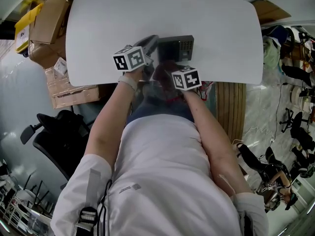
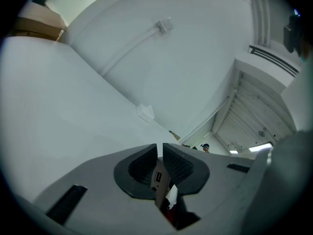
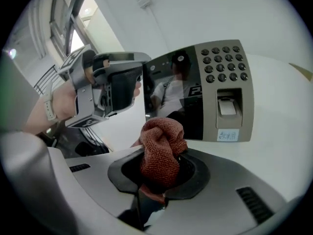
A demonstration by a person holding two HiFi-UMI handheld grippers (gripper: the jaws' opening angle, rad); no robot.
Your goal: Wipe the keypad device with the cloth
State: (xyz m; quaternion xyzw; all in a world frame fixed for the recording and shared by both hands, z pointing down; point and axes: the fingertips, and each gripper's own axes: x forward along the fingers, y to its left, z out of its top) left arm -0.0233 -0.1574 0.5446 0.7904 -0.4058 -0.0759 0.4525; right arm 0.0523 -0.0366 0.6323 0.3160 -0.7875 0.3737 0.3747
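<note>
Fingers (image 2: 179, 164) of the left gripper (image 2: 160, 148) are clenched on the thin side edge of the device (image 2: 157, 179). A small port on that edge shows between the pads. The jaws stand almost together, with only the slim casing between them.

The right gripper (image 3: 163, 156) grasps the cloth (image 3: 164, 141), a rust-red wad bunched between its jaws and bulging above them. One pad (image 3: 187, 170) shows beside the wad.

From the right gripper view, the device faces the camera. Glossy dark screen (image 3: 171, 89) on the left, keypad (image 3: 224, 62) at upper right. Under the keypad sits a small window (image 3: 227, 105), and below that a white label (image 3: 228, 135). The left gripper holds the screen-side edge. The device's lower edge meets the table (image 3: 283, 151).

The top of the cloth overlaps the screen's lower margin in this view. I cannot tell whether it touches the screen.

Head view: the device lies near the table's front edge, in front of the person, between the two grippers. Boxes (image 1: 54, 14) are stacked at left past the table. A black chair (image 1: 54, 132) stands left of the person.
</note>
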